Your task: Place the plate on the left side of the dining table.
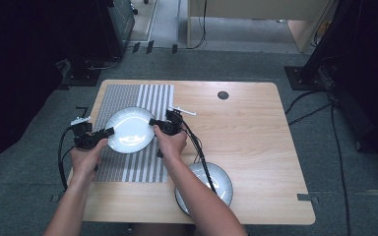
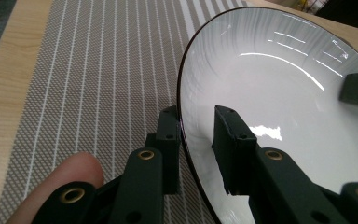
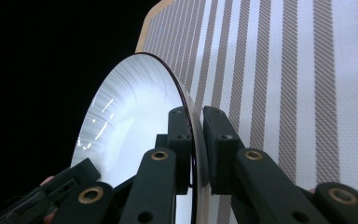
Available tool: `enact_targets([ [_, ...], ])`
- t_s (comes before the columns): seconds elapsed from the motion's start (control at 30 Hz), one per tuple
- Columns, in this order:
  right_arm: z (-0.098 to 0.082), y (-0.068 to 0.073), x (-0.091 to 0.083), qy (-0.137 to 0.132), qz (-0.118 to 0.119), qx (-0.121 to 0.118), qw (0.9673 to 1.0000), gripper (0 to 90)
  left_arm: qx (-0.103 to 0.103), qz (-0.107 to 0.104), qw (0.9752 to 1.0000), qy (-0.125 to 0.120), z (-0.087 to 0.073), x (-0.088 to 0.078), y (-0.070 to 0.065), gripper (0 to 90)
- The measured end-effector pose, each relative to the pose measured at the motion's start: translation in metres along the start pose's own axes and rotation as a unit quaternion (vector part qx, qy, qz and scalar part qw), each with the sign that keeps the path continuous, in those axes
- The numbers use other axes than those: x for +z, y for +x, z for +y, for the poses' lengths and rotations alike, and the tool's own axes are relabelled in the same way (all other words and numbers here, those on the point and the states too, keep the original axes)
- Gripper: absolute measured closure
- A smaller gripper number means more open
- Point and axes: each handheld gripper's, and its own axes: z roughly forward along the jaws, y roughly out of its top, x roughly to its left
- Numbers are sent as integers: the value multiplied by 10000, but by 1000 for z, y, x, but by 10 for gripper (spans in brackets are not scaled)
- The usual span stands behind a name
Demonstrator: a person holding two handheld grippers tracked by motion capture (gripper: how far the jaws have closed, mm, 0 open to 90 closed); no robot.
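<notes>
A white plate (image 1: pixel 128 129) with a thin dark rim is held between both grippers over a grey-and-white striped placemat (image 1: pixel 128 96). My left gripper (image 1: pixel 109 131) has the plate's left rim, and my right gripper (image 1: pixel 152 122) has the right rim. In the left gripper view the jaws of the left gripper (image 2: pixel 196 112) straddle the plate (image 2: pixel 284 93) edge, one outside and one on the inner face. In the right gripper view the right gripper (image 3: pixel 195 112) is shut tight on the rim of the plate (image 3: pixel 130 116), above the placemat (image 3: pixel 284 70).
A second white plate (image 1: pixel 221 184) lies near the front edge of the wooden table (image 1: pixel 246 128), partly under the person's right forearm. A round dark grommet (image 1: pixel 223 95) sits near the table's far edge. Cables trail from both grippers.
</notes>
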Motion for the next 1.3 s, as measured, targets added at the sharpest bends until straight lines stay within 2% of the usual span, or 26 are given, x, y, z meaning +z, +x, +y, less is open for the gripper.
enact_targets([
  [0.07,3,-2,9,61,0,-16,10000,827,-62,43,10000,-5,3,7,5,735],
  [0.13,8,-6,22,141,-50,88,9998,828,-87,87,9999,4,5,13,8,740],
  [0.27,11,-8,32,127,-79,99,9998,829,-204,158,9997,-33,9,24,14,746],
  [0.43,17,-10,45,137,-88,7,9999,830,-334,202,9992,41,13,35,21,746],
  [0.57,20,-19,56,183,-122,144,9997,834,-424,211,9988,115,16,45,25,757],
  [0.6,21,-21,58,167,-132,98,9997,837,-475,210,9986,94,16,46,25,764],
  [0.73,24,-23,63,143,-85,26,9999,837,-522,186,9985,33,18,51,29,775],
  [0.93,26,-29,71,108,-56,-50,9999,836,-558,210,9982,95,19,59,31,779],
  [1.17,23,-34,76,178,-153,-80,9997,833,-589,211,9978,239,13,65,34,781],
  [1.3,23,-34,77,187,-247,-154,9994,823,-500,209,9984,179,12,66,34,781],
])
